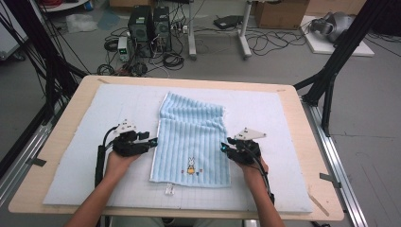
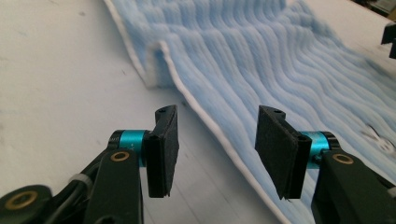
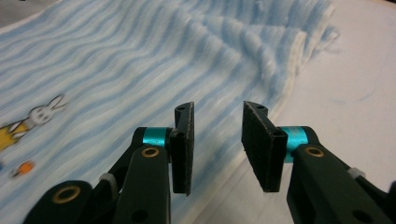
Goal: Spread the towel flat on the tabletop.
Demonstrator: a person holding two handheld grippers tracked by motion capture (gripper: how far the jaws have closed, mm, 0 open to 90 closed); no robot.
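- Pale blue ribbed terry towel with white edging (image 1: pixel 191 142): lies at the centre of the high view on the mat, long side running up the frame; its upper end is rumpled into folds, and the lower part lies flat.
- Small embroidered rabbit motif (image 1: pixel 191 165): on the towel's lower part, near the bottom hem (a white tag juts out just below that hem).
- Left tongs (image 1: pixel 154 142): black, with teal collars, at the towel's left edge in the high view. In the left gripper view (image 2: pixel 215 149) the pads stand spread, the white edging running between them, nothing pinched.
- Right tongs (image 1: pixel 224 144): at the towel's right edge in the high view. In the right gripper view (image 3: pixel 217 144) the pads stand apart over the towel's border, gripping nothing.
- White padded mat with faint grid (image 1: pixel 85 156): covers most of the tabletop, beneath the towel.
- Light wooden tabletop with rounded corners (image 1: pixel 54 151): bare margin shows around the mat.
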